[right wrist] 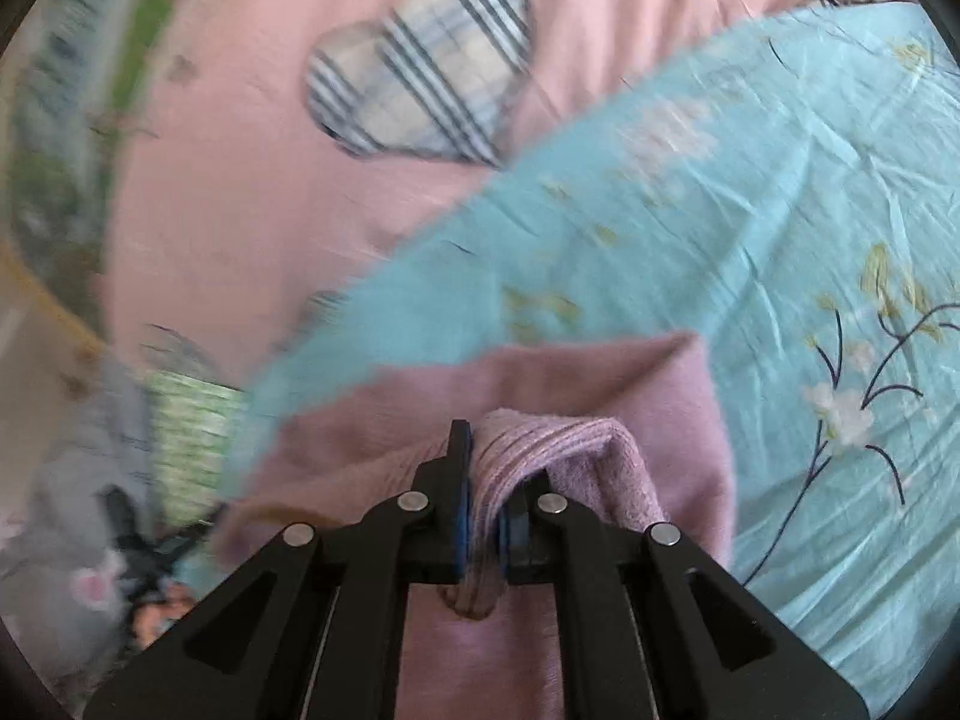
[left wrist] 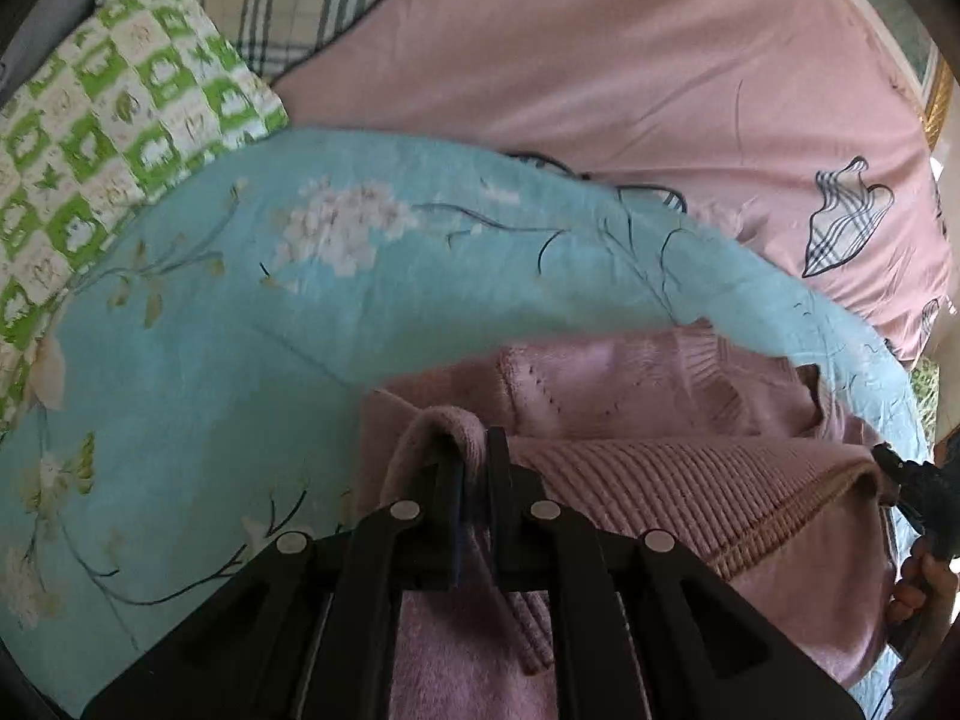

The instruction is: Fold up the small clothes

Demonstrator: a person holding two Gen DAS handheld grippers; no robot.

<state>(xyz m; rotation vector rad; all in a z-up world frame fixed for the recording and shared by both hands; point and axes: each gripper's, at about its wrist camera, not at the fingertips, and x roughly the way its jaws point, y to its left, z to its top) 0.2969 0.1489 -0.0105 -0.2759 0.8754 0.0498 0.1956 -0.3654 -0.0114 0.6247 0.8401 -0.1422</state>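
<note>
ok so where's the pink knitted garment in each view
Left wrist: pink knitted garment fills the lower centre and right, its edge pinched in the left hand-held gripper.
Right wrist: lower centre, its ribbed edge pinched in the right hand-held gripper.
Shared landmark: the turquoise floral sheet beneath it, at right in the right wrist view.

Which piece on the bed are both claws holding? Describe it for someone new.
On the pink bedsheet lies a turquoise floral quilt. On its near edge sits the sweater, pinched by the left claw and right claw. It is the only mauve ribbed knit; everything around it is smooth printed cloth.
</note>
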